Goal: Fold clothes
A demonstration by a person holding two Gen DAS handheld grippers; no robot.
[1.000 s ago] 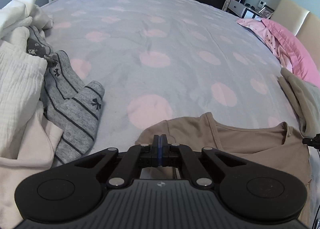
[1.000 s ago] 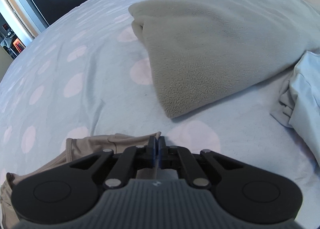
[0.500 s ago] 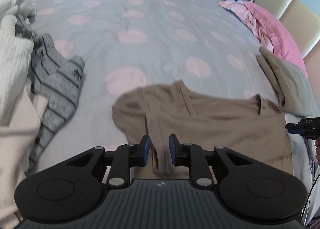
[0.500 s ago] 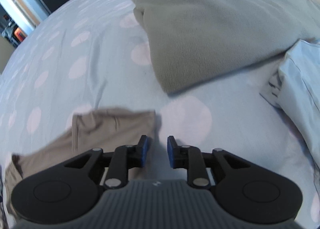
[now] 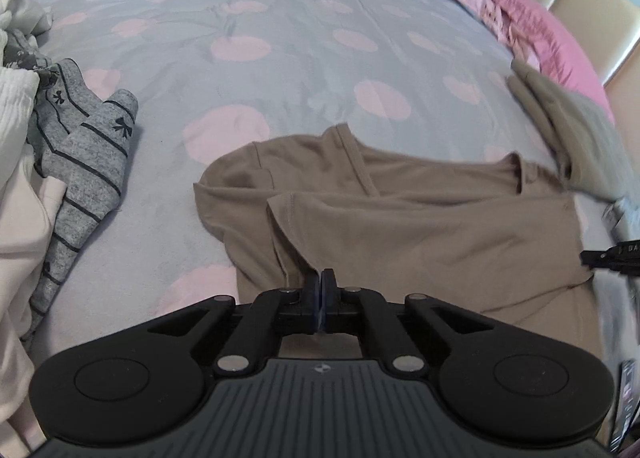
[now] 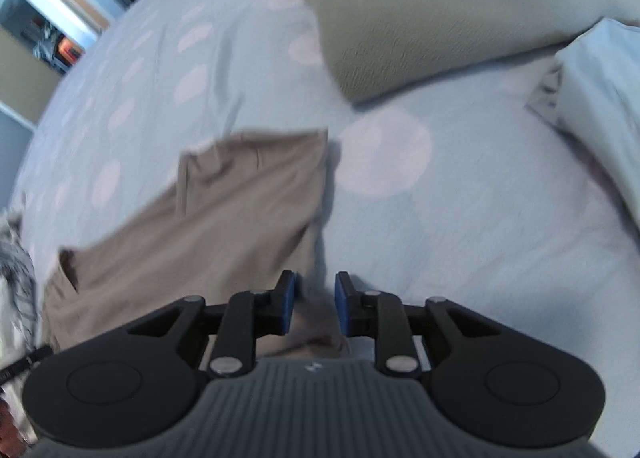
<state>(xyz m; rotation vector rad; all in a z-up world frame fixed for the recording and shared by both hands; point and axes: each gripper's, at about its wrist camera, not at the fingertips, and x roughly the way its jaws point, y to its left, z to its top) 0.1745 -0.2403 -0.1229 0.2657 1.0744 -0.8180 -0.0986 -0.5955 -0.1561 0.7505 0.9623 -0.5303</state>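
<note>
Left hand-held gripper [image 5: 321, 285] pinches the tan shirt [image 5: 420, 226]; right hand-held gripper [image 6: 315, 300] open over it; grey striped garment [image 5: 86, 154] at 9 o'clock; olive blanket [image 6: 420, 6] at 1 o'clock.

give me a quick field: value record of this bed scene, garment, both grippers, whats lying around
surface: bed cover with pink dots
garment: tan t-shirt, spread flat, left sleeve area rumpled
left gripper: shut on a fold of the tan t-shirt
right gripper: open, fingers either side of the shirt's edge, nothing clamped
left of shirt: grey striped garment and white clothes in a heap
right of shirt: folded olive fleece, pale blue folded item
far right: pink bedding
</note>
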